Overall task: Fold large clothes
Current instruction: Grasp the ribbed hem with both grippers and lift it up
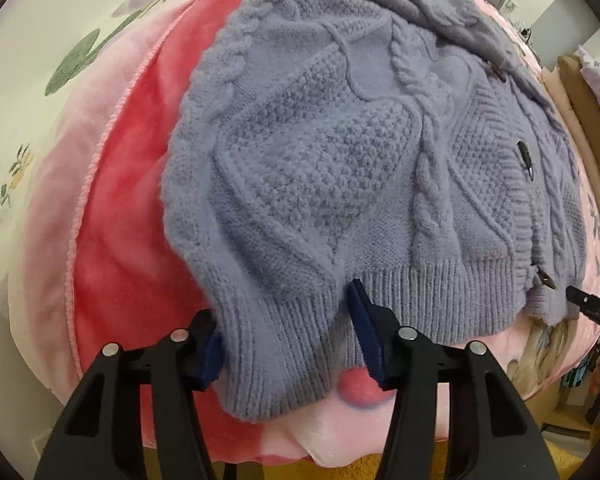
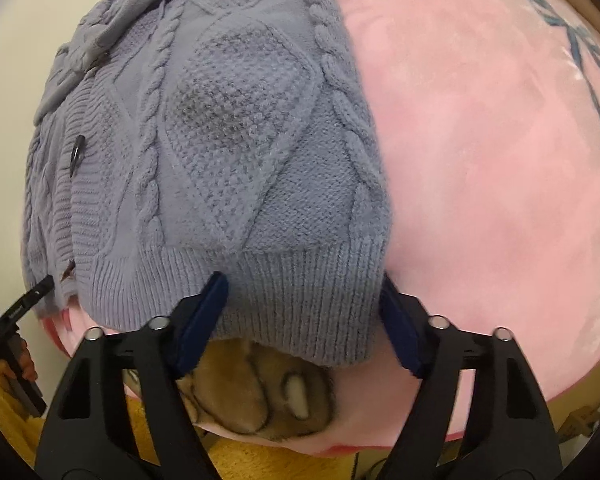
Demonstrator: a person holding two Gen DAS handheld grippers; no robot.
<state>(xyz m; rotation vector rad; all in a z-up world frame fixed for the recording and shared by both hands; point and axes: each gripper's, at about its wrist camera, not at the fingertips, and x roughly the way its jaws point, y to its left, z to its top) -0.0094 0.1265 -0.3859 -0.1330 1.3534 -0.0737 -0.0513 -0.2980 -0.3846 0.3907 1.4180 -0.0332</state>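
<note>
One lavender cable-knit cardigan [image 1: 340, 152] lay on a pink blanket [image 2: 480, 160]. The left gripper [image 1: 288, 340] stood wide, the ribbed hem corner between its two fingers. The right gripper [image 2: 304, 320] likewise stood wide around the opposite hem corner.

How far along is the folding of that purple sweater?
Early to midway. Done: the lavender cardigan lies spread on the pink blanket, upper part bunched. In hand: the left gripper and right gripper stand open around the ribbed hem corners, not clamped. Left: grip, fold over.
</note>
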